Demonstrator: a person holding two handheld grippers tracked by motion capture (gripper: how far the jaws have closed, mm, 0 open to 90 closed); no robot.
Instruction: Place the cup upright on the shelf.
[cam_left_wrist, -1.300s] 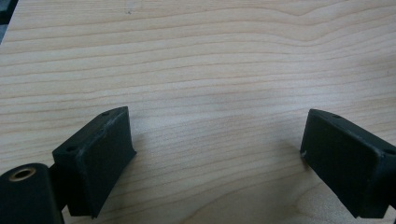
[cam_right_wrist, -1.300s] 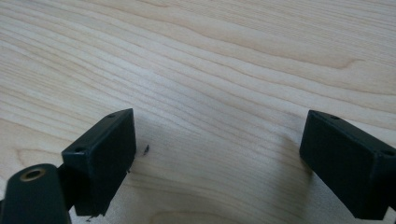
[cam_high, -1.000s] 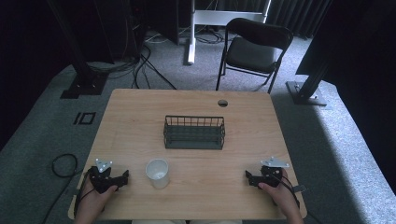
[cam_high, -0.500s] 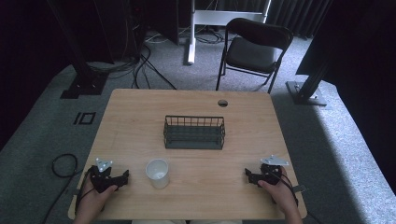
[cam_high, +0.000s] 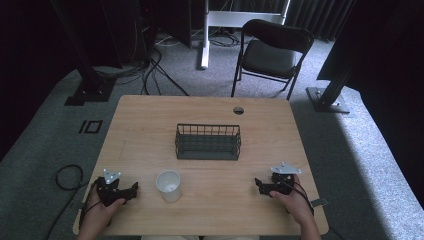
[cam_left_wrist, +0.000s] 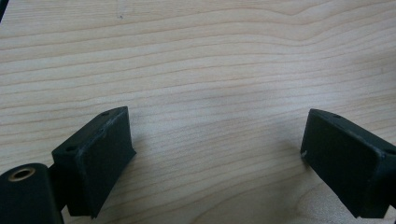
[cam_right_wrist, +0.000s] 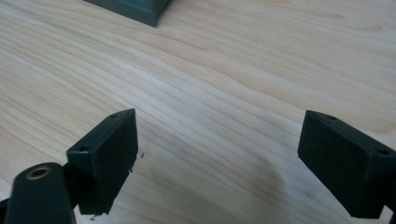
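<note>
A dark wire basket (cam_high: 208, 142) stands at the middle of the wooden table (cam_high: 150, 120). A white cup (cam_high: 168, 185) stands upright near the front edge, left of centre. My left gripper (cam_high: 134, 189) rests on the table at the front left, just left of the cup, held by a hand. In the left gripper view its jaws stand wide apart over bare wood, so this gripper (cam_left_wrist: 215, 154) is open. My right gripper (cam_high: 258, 184) rests at the front right; it (cam_right_wrist: 217, 154) is open too, with nothing between the jaws. A corner of the basket (cam_right_wrist: 135, 10) shows at the top of that view.
A round cable hole (cam_high: 238, 110) sits near the table's far edge. Behind the table stands a black folding chair (cam_high: 272, 52). Dark stand legs (cam_high: 85, 92) and cables (cam_high: 150, 65) lie on the grey carpet to the left and behind.
</note>
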